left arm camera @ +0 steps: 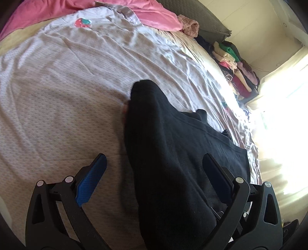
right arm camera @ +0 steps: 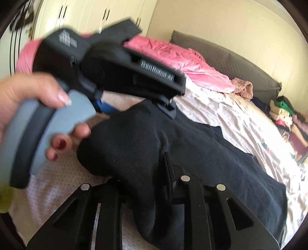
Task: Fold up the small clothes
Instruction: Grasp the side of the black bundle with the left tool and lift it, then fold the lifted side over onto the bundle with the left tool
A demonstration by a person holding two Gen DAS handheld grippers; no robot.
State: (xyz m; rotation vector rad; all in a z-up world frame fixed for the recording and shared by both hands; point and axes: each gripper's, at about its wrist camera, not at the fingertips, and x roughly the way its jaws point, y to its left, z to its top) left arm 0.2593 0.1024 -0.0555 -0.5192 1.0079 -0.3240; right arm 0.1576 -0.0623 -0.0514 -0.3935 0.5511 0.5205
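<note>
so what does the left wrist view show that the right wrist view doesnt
Only the left wrist view: the left claw from behind, jaws wide open with the black garment between them untouched, a red and green print on the sheet, and a bright window.

Only the right wrist view: the hand holding the left claw's grey handle, white cupboard doors, and the right claw shut on the garment.

Both: the black garment, the pale bed sheet, the pink cloth, the grey headboard, the clothes pile.
</note>
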